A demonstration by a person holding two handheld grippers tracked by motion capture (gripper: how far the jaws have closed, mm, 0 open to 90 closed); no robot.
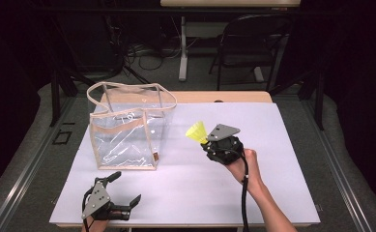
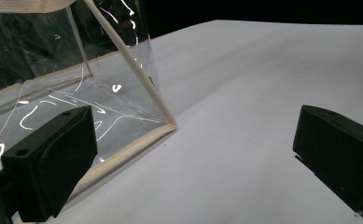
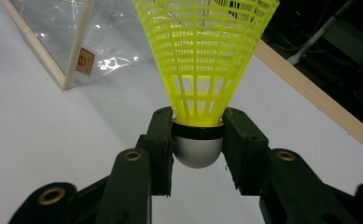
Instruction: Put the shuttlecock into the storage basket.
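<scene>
A yellow plastic shuttlecock with a silver-grey cap is held above the white table, to the right of a clear bag. My right gripper is shut on its cap, skirt pointing up and toward the bag. The clear bag with beige trim stands upright and open-topped at the table's left; its lower corner and a small brown tag show close up. My left gripper rests near the front left edge, in front of the bag, jaws wide open with nothing between them.
The white table top has a wooden strip along its far edge. A dark folding chair and a table leg stand beyond it on the floor. A person's hand reaches in from the bottom right.
</scene>
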